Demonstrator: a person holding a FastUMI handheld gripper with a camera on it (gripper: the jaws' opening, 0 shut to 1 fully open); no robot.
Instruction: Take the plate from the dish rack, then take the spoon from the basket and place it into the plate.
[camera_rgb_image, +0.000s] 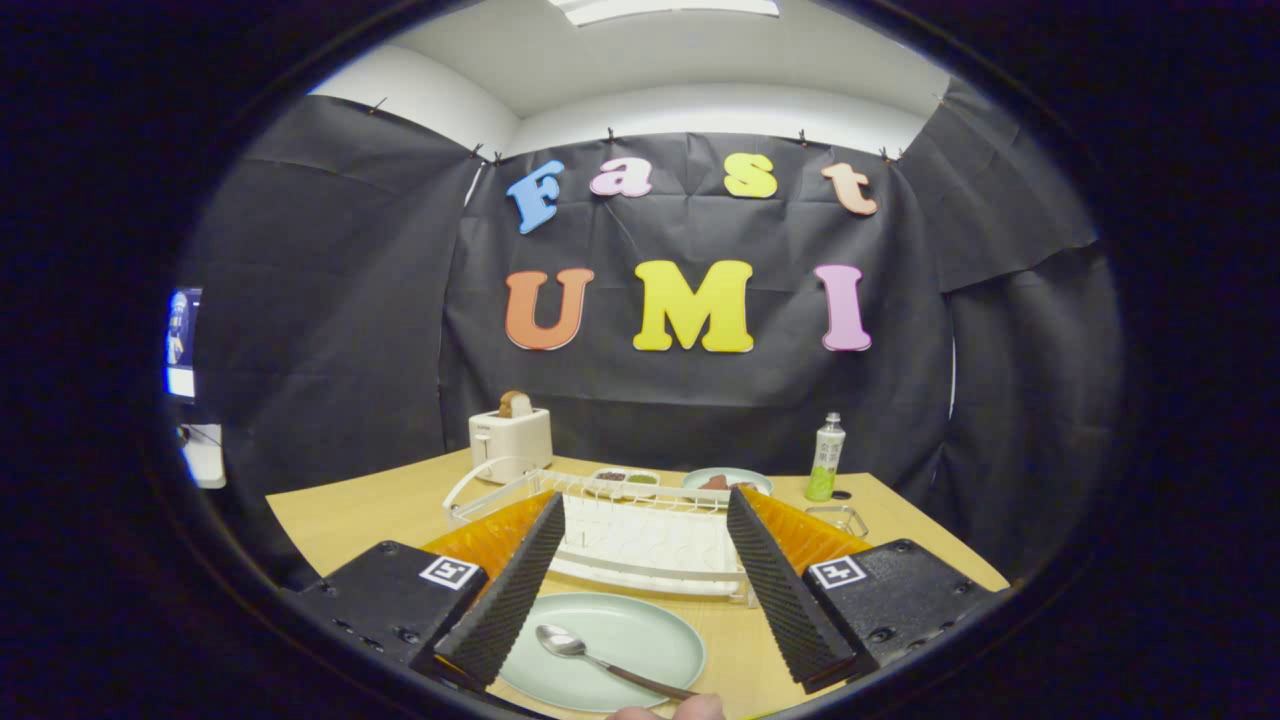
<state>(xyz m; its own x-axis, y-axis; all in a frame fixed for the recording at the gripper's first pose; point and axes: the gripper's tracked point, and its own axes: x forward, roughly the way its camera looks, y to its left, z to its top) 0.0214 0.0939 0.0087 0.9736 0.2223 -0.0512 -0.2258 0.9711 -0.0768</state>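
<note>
Spoon (600, 660) lies in the pale green plate (640, 620), bowl toward the left finger and handle running toward the near edge of the wooden table (370, 510), where a fingertip (690, 708) touches or nearly touches the handle's end. Plate and spoon sit on the table between the two fingers of the tongs (640, 655), which stand wide apart and grip nothing. Just beyond the plate, the white wire dish rack (640, 540) rests on an orange tray (490, 535), whose corners show on the outer side of each black ribbed finger.

Farther back on the table, a white toaster (510, 440) holds a slice of bread (515, 404) upright in its slot. To its right, behind the rack, sit a small white dish (625, 478) with dark and green contents and a second pale green plate (728, 480) carrying something reddish-brown; what the food is cannot be told. A green-labelled bottle (825, 458) stands near the table's far right corner, with a dark cap (842, 494) beside its base and a clear container (838, 518) just in front of it. At the far left, a lit screen (182, 340) glows past the black cloth wall.
</note>
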